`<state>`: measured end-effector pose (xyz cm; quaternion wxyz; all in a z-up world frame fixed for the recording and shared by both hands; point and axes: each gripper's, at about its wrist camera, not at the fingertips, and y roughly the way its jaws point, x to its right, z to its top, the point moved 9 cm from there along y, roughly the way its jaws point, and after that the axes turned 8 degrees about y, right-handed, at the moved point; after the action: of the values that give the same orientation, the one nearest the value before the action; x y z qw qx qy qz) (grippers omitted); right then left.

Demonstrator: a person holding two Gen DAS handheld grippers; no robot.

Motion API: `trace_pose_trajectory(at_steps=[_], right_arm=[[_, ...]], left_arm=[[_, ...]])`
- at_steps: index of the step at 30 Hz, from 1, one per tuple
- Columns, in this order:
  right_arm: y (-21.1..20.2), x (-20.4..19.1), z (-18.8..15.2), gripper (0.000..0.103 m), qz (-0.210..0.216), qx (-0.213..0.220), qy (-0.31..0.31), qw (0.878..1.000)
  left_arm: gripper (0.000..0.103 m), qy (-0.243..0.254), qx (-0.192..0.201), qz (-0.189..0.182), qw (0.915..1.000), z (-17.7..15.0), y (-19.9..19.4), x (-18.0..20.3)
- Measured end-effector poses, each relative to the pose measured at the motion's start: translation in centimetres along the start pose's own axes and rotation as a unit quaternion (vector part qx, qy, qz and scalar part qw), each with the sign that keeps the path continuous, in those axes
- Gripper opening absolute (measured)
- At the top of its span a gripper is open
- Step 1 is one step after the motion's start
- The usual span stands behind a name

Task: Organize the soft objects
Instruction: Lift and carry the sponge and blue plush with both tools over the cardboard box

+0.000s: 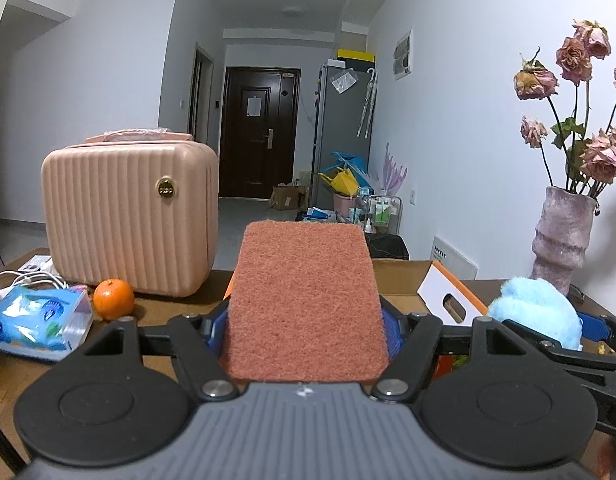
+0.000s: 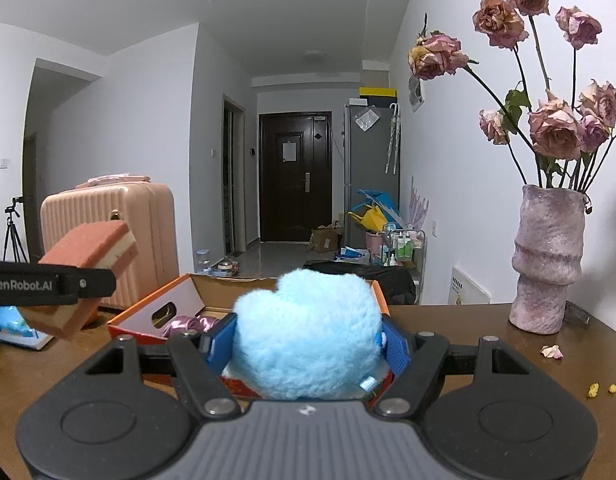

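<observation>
- The left gripper [image 1: 304, 332] is clamping an orange sponge [image 1: 304, 300] — held above the table [image 1: 12, 380].
- The right gripper [image 2: 308, 346] is squeezing a blue fluffy puff [image 2: 308, 332] above the open cardboard box [image 2: 156, 312].

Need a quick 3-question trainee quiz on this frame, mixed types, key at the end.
1. Multiple choice: what does the left gripper hold? A) the orange B) the sponge C) the tissue pack
2. True or false: the right gripper is closed on the blue fluffy puff.
3. Short answer: what stands on the table at far right in the right wrist view?

Key: 1 B, the sponge; the orange and tissue pack lie on the table. 2 True. 3 The vase of dried roses.
</observation>
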<state>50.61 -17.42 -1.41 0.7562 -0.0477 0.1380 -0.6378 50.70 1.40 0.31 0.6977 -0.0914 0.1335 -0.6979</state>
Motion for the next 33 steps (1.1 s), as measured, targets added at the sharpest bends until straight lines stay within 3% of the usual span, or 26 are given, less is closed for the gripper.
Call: trace_pose_trajectory(at_steps=[33], right_arm=[[12.3, 1.3, 2.3, 0.072, -0.008, -0.041, -0.032, 0.999]], left_arm=[[0.070, 0.015, -0.018, 0.004, 0.9997, 1.8, 11.0, -0.6]])
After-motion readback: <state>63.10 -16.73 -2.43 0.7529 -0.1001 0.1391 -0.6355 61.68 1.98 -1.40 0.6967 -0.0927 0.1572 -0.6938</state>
